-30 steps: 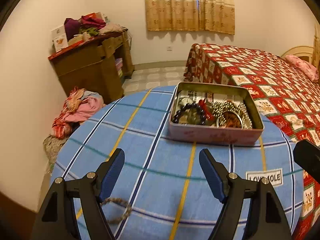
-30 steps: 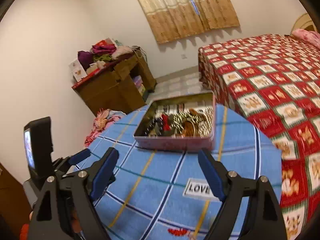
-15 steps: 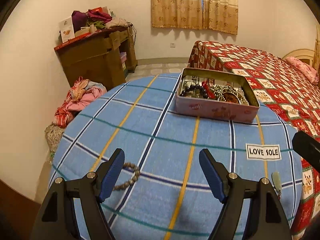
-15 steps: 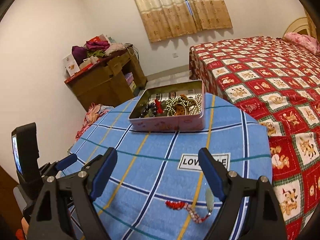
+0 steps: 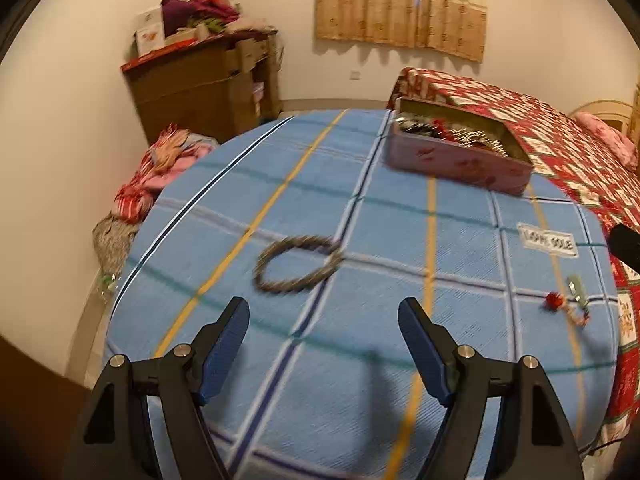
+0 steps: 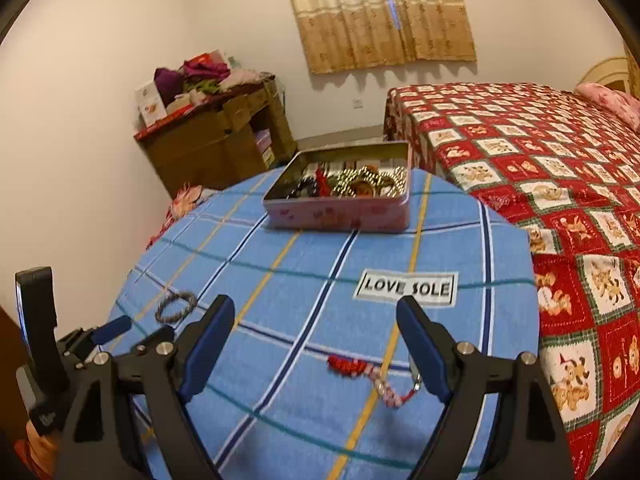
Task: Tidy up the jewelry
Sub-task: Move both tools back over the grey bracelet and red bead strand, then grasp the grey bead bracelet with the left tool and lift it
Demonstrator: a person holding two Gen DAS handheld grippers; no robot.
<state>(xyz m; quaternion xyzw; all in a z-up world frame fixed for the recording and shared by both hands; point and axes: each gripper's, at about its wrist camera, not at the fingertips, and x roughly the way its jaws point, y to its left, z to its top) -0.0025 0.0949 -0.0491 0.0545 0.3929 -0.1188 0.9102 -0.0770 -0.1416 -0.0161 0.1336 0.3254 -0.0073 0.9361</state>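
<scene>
Jewelry fills a pink tin [image 6: 340,204] standing at the far edge of the round surface [image 6: 304,248], which is covered by a blue checked cloth bearing a "LOVE SOLE" label [image 6: 406,288]. A brown beaded bracelet [image 5: 298,264] lies flat on the cloth toward the left edge, apart from the tin. A red-and-pink beaded strand [image 6: 370,374] lies near the front edge toward the right. The left hand-held gripper [image 5: 324,344] hangs above the cloth with its jaws spread wide and nothing between them, the bracelet just ahead. The right hand-held gripper [image 6: 316,340] is likewise wide and empty, with the strand below its right finger [image 6: 420,344]. A red patterned bed [image 6: 560,168] stands beyond the right edge.
</scene>
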